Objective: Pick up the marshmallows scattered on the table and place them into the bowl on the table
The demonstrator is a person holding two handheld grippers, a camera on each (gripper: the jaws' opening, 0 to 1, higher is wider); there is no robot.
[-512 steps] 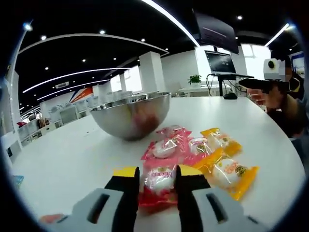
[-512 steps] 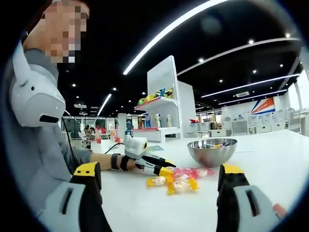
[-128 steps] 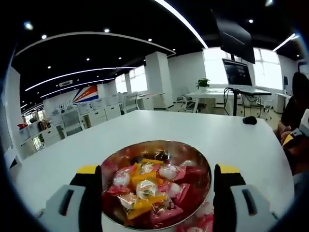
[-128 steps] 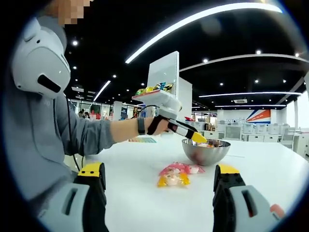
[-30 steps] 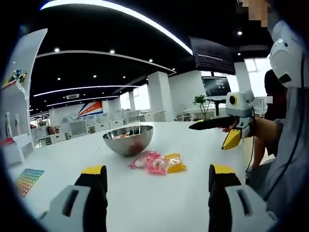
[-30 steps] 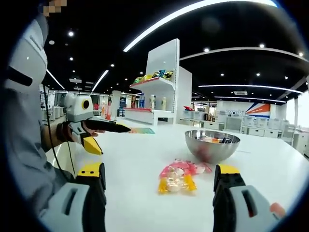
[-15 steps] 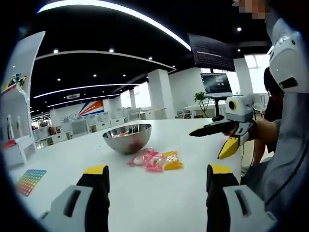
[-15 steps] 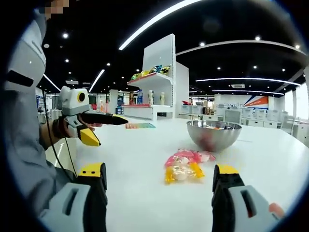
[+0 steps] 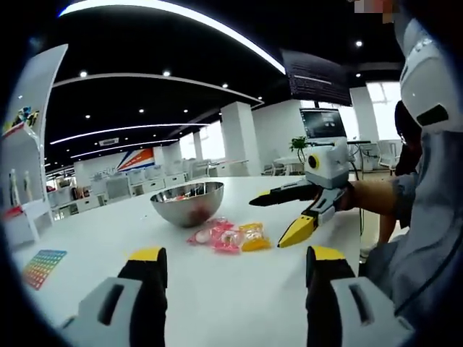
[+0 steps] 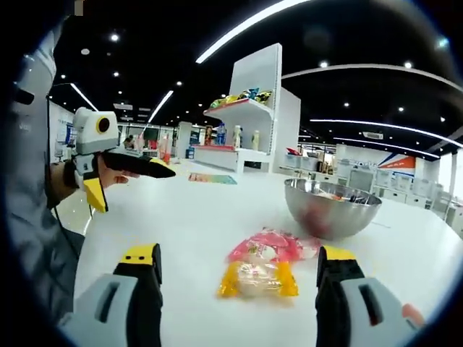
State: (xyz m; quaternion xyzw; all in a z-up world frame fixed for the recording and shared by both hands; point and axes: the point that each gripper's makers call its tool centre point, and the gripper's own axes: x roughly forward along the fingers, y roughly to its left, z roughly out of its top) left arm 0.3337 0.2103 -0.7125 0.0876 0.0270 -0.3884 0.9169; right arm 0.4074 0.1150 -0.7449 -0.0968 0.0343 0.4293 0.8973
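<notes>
Pink and yellow marshmallows [image 10: 259,269] lie straight ahead between the spread jaws of the right gripper [image 10: 239,303], nearer than the spread, empty left gripper [image 9: 228,300].

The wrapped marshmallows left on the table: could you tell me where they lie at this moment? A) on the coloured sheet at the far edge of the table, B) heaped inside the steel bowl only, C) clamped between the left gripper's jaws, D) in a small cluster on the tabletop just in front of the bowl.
D: in the right gripper view the pink and yellow marshmallows lie bunched on the white table beside the bowl, with both grippers open and apart from them.
</notes>
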